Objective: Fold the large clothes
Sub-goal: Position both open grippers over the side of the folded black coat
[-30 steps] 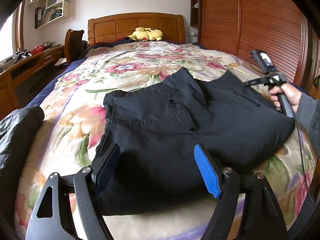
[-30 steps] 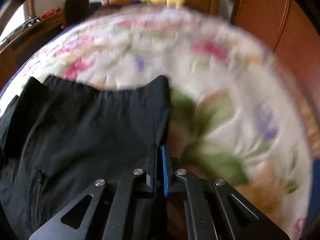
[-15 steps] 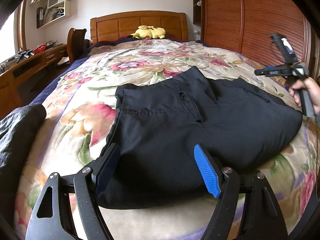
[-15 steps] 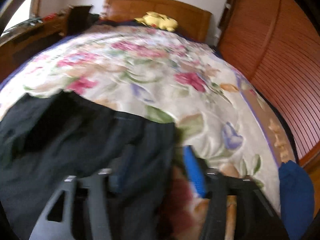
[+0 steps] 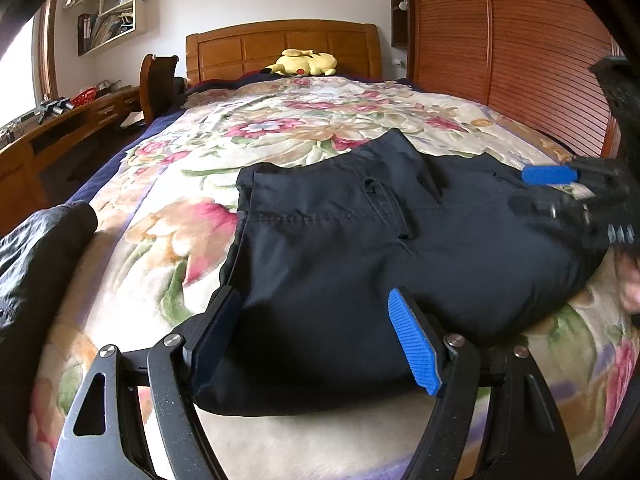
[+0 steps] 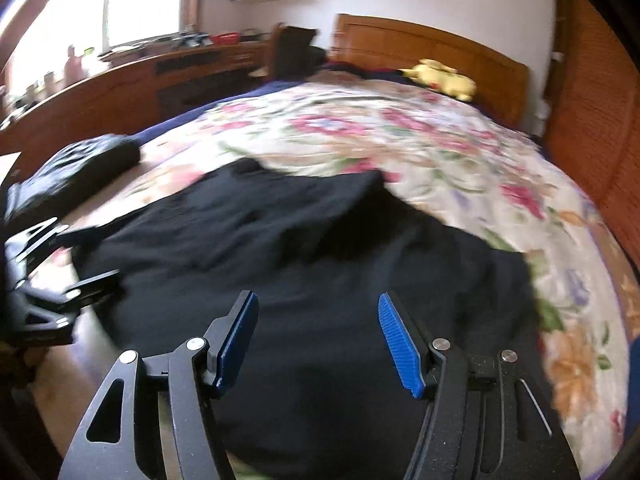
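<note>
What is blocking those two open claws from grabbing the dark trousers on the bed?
Nothing visible. The left gripper and right gripper both hang open right over the folded black trousers, with only bare fabric in front of their jaws.

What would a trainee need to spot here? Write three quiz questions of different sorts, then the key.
1. True or false: the black trousers lie on the floral bedspread.
2. The left gripper has its jaws: A) pressed on fabric B) apart C) out of view.
3. Which toy lies by the headboard?

Key: 1 true. 2 B; the right gripper also stands open, having just opened, gripping nothing. 3 The yellow plush toy.
</note>
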Demonstrator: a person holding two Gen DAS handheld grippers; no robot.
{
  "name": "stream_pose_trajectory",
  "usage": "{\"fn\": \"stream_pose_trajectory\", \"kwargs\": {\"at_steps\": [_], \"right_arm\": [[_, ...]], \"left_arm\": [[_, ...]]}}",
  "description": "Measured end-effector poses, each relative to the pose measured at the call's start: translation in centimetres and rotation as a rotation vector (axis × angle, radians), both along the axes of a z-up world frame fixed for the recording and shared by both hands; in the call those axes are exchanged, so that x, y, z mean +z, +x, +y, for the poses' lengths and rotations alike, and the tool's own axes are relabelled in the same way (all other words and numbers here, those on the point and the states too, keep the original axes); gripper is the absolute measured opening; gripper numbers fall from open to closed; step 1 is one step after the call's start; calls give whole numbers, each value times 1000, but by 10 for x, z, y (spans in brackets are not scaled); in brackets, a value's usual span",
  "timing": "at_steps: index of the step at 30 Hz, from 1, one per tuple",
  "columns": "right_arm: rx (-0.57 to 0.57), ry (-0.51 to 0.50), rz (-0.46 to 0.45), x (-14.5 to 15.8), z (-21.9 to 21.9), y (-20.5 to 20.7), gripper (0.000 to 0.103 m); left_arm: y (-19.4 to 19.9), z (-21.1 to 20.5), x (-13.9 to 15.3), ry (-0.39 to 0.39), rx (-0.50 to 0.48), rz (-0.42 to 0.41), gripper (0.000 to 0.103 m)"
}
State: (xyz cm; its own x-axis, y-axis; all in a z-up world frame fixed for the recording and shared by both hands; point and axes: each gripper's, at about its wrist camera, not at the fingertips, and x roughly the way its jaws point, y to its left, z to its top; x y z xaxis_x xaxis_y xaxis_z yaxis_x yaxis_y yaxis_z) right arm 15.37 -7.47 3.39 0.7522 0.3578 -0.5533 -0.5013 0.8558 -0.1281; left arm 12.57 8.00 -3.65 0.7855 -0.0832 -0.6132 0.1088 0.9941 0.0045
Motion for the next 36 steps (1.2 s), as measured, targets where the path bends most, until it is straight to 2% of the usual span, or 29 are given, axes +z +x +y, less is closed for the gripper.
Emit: {"fn": "stream_pose_trajectory", "kwargs": {"at_steps": [3, 11, 17, 21, 24, 27, 31, 36], "right_arm": [[31, -13, 12, -13, 6, -5, 65], [12, -60, 75, -58, 2, 3, 65], [-11, -58, 63, -48, 2, -2, 65], [-55, -40, -2, -36, -6, -19, 65], [-101, -31, 22, -44, -14, -22, 65], [-98, -40, 27, -55, -15, -17, 65], [-94, -22, -5, -51, -17, -24, 65], [-84, -22, -22, -43, -32, -45, 65]], "left_arm": [[1, -1, -3, 10, -1, 16, 77], [1, -6, -8, 50, -6, 30, 77], [0, -4, -7, 43, -2, 27, 77], [0, -4, -7, 39, -2, 27, 77], [0, -3, -7, 41, -2, 23, 77], [-5, -2, -3, 44, 6, -1, 77], [-21, 3, 9, 31, 2, -58, 77], [-33, 22, 10, -8, 38, -44, 77]]}}
